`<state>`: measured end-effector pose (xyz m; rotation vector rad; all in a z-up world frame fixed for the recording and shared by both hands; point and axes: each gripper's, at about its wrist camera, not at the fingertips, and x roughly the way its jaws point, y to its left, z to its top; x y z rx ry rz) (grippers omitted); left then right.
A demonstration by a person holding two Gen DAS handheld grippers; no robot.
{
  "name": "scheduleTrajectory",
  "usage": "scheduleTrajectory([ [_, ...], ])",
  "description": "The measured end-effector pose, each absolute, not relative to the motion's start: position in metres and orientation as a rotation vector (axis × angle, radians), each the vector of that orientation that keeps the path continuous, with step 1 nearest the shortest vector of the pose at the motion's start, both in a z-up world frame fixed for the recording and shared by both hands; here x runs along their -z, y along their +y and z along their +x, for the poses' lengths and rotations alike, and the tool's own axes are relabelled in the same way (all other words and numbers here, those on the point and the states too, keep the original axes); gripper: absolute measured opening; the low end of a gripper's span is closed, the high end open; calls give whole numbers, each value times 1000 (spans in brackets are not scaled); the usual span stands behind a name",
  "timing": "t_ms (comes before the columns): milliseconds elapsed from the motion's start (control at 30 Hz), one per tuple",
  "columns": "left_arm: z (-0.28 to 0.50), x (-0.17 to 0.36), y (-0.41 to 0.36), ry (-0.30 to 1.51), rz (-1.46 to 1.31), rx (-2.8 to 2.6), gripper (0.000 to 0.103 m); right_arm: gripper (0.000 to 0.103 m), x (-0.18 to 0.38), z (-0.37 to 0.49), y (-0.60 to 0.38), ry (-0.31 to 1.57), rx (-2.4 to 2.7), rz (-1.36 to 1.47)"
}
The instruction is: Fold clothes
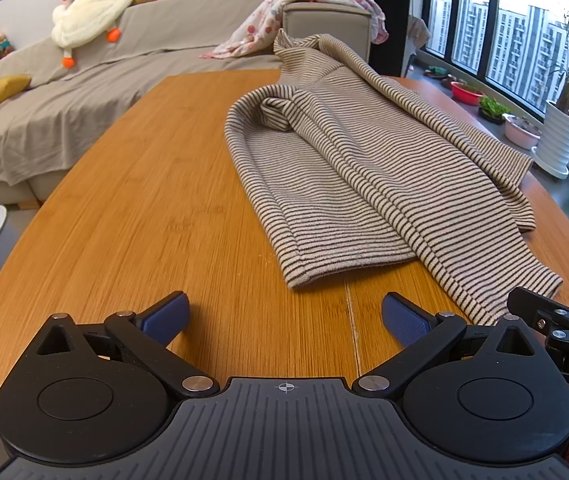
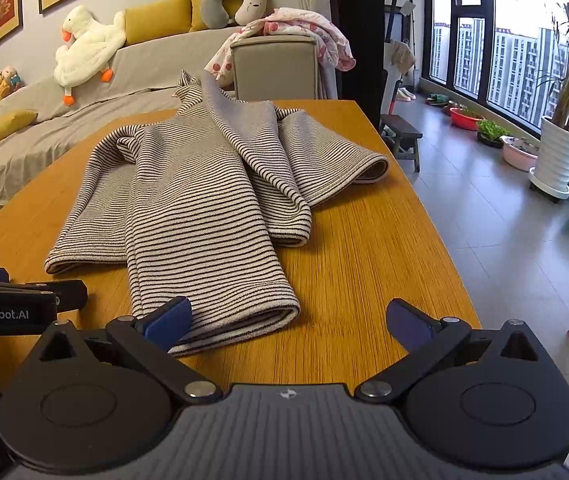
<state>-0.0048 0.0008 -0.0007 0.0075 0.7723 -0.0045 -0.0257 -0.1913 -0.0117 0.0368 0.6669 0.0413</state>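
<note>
Striped sweater lies rumpled on the wooden worktop, its body spread toward the far edge and its sleeves trailing toward the near side.

Left tongs hover over bare wood with their blue fingers spread wide apart and nothing between them. The nearest sweater hem lies just ahead of them and slightly to the right, not touching either finger. A sleeve cuff runs down toward the lower right of the left wrist view, close to the right finger and near the other tool's black frame at the edge.

Right tongs are also spread apart, gripping nothing. In the right wrist view the sweater has one sleeve cuff reaching right up to the tongs: the left finger sits over the cuff's near corner, while the right finger stands over bare worktop, clear of the cloth. A second sleeve lies farther off to the right, and the hem spreads out to the left.
</note>
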Motion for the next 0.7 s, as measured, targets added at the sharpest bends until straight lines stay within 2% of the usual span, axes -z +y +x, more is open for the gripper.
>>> scheduleTrajectory([
  [700, -6, 0, -1, 780, 10, 6, 103, 103, 11, -26, -193, 670, -52, 36],
])
